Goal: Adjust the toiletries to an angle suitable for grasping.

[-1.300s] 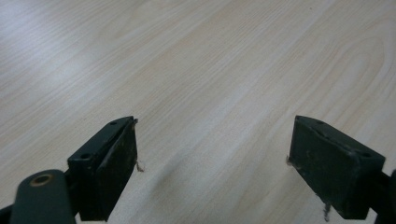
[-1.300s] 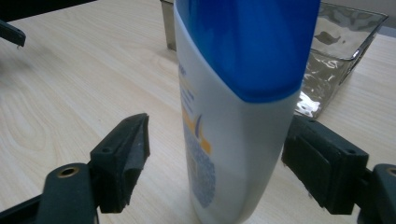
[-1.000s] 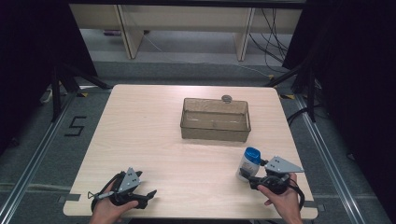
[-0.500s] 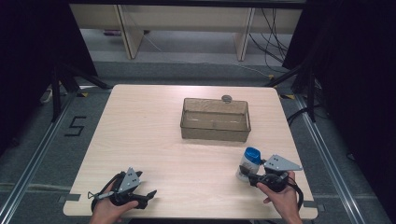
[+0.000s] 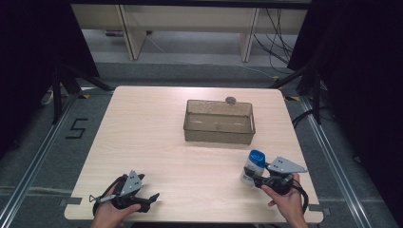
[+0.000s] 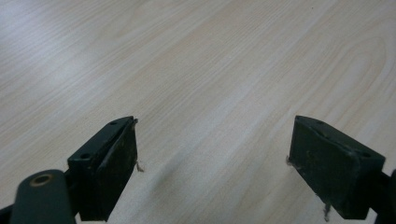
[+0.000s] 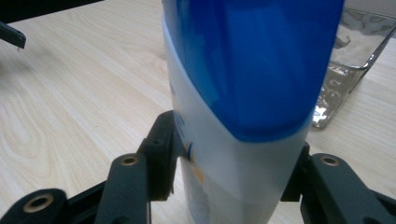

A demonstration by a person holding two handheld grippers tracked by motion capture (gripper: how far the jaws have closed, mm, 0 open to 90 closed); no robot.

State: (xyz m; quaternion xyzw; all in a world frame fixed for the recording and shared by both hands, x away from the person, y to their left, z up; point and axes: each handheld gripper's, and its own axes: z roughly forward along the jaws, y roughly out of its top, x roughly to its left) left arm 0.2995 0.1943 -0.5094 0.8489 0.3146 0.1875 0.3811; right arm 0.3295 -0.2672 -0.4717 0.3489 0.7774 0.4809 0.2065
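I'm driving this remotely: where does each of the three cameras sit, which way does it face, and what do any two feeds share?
High view: above the person's side, looking forward and down on the table; both hands, left gripper, right gripper enter from below.
Left gripper view: rides the left gripper, facing bare tabletop between wide-apart jaws.
Right gripper view: rides the right gripper, facing the blue-capped bottle clamped in its jaws.
Shared: bottle and clear bin appear in the high and right gripper views.
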